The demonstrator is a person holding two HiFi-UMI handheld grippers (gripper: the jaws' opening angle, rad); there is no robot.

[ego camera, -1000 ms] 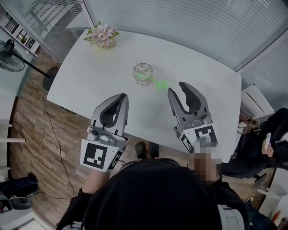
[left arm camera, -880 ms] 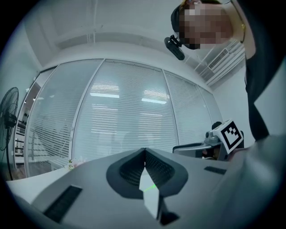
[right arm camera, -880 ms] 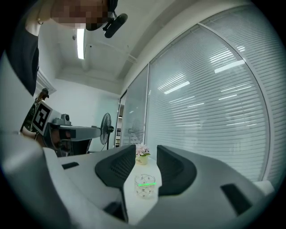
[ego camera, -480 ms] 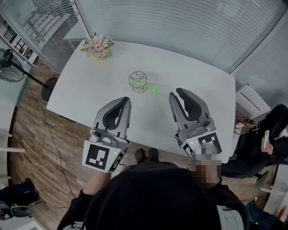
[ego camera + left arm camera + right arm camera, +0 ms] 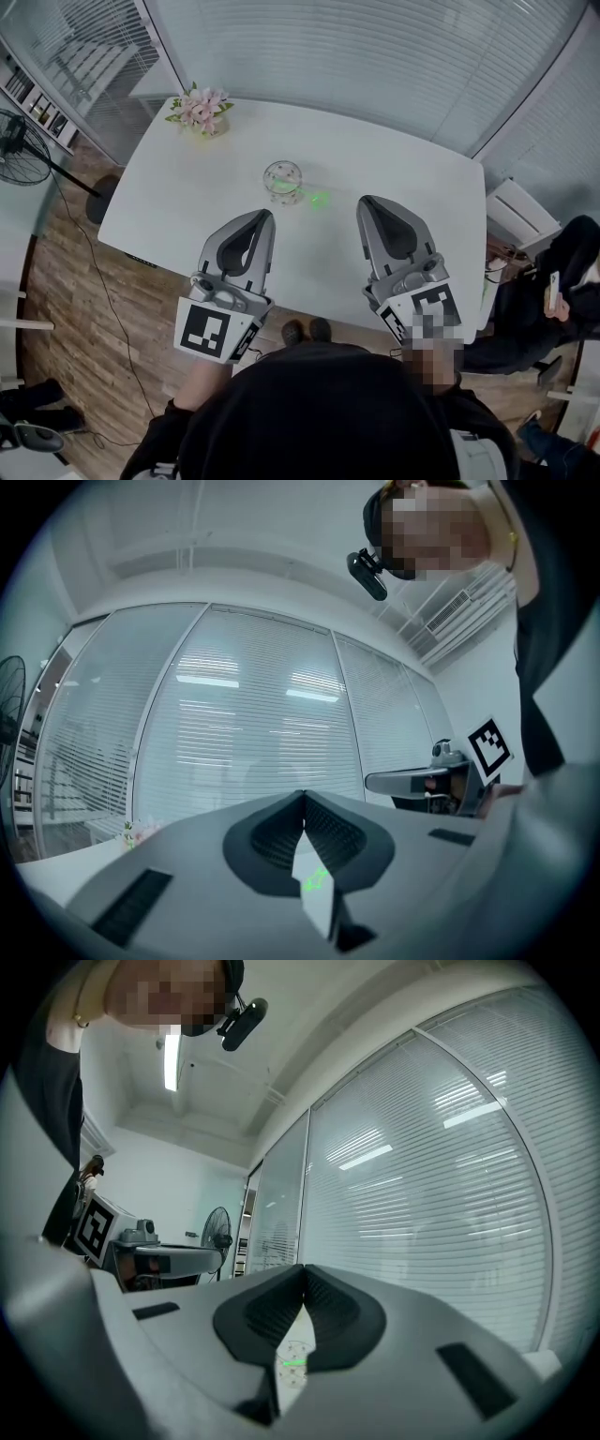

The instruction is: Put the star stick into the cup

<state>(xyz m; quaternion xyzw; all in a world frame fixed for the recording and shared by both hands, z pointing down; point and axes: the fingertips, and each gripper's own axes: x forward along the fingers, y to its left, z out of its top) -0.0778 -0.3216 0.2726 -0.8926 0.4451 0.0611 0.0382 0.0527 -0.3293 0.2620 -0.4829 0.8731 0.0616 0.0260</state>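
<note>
The star stick (image 5: 319, 199) appears to be in the cup (image 5: 283, 178) already. Green shows inside the glass, and the glowing star end pokes out just beside the rim, on the side nearer the right tongs. Whether the star touches the tabletop (image 5: 403, 173) or hangs over it cannot be told. The cup stands upright near the middle of the tabletop, well apart from every edge.

The left tongs (image 5: 265, 217) and the right tongs (image 5: 367, 203) are both held over the near part of the tabletop, short of the cup and pointing towards it. The left tongs are fully together with nothing in them. The jaws of the right tongs have just been closing and now meet, also with nothing between them.

Judging by this, the placing step looks done and only the close of the task is in hand. The next move calls for little beyond drawing both hands clear without brushing the leaning stick, which could tip out.

There is ample room. A pot of flowers (image 5: 200, 110) sits at the far left corner and the rest of the surface is bare. A seated person (image 5: 562, 300) is beyond the right edge, and a fan (image 5: 17, 141) stands on the floor to the left.
</note>
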